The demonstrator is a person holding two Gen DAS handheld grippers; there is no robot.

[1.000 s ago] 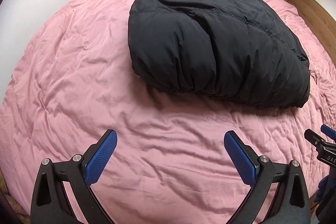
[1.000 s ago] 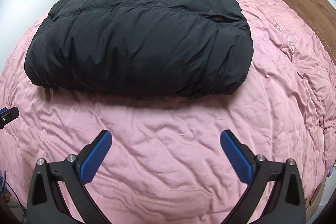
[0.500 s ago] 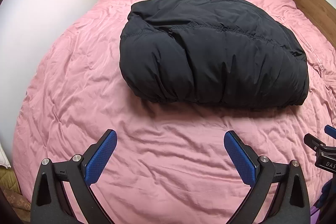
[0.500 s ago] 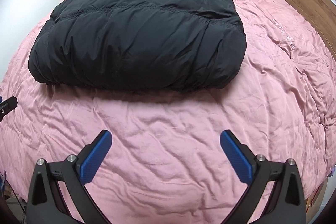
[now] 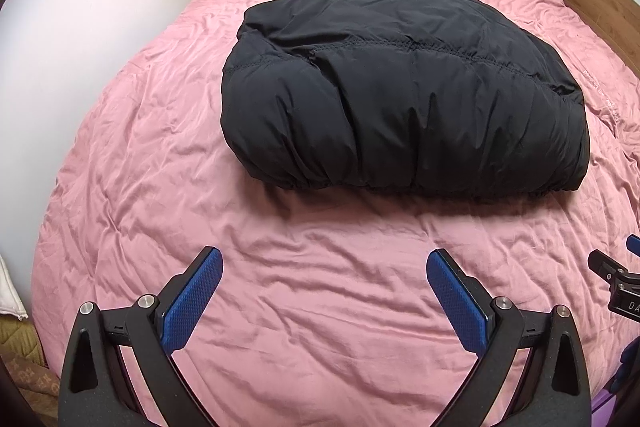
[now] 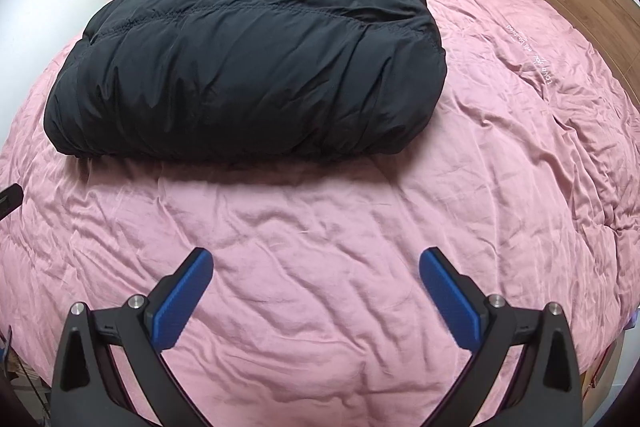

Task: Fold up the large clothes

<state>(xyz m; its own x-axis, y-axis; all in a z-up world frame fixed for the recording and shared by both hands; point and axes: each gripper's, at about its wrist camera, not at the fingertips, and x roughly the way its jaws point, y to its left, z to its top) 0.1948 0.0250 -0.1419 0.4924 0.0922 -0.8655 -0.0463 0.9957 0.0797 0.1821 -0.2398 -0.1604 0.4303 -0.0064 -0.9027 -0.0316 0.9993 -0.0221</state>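
Now hovering over pink duvet (image 5: 328, 307), both well short of black puffer jacket (image 5: 404, 95) lying folded in bundle mid-bed (likely sleeves tucked under, hard telling). Left gripper (image 5: 324, 267) gaping wide, holding nothing; right gripper (image 6: 316, 265) likewise spread, empty.

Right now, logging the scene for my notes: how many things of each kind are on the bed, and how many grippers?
Black puffy jacket, folded: 1
Pink bedcover: 1
Grippers, both open and empty: 2 (left gripper, right gripper)
Total: 4
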